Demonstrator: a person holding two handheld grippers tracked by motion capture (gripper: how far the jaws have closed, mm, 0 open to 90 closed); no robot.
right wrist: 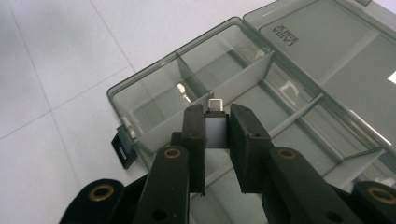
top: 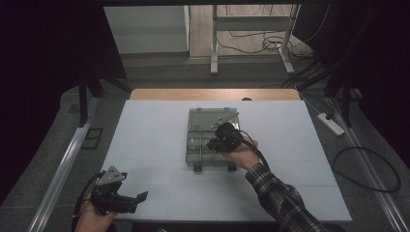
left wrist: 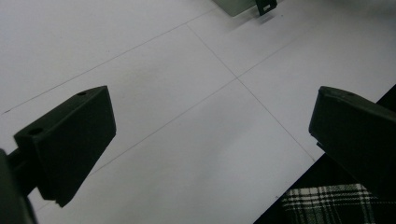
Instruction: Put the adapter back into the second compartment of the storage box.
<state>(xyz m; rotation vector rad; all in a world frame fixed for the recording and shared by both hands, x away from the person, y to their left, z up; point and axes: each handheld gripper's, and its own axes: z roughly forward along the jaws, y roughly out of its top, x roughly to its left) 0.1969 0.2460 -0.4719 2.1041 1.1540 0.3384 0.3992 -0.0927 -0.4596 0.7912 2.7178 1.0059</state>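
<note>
A clear smoky plastic compartment box [top: 193, 155] lies open in the middle of the white table, its lid [top: 212, 117] folded back on the far side. My right gripper [top: 213, 143] hovers over the box's compartments. In the right gripper view, the right gripper [right wrist: 216, 112] is shut on a small grey adapter [right wrist: 215, 130] with a metal plug tip, held above a divider of the box [right wrist: 154, 91]; the lid [right wrist: 327, 46] lies beyond. My left gripper [top: 138, 201] rests near the table's front left corner, and in its own view the left gripper [left wrist: 210, 140] stands open over bare table.
White table surface [top: 145, 125] with a wooden strip at the back edge [top: 212, 94]. A black latch [left wrist: 266, 5] of the box shows far off. A plaid sleeve [top: 280, 198] crosses the front right. A power strip [top: 331, 123] and cables lie on the floor.
</note>
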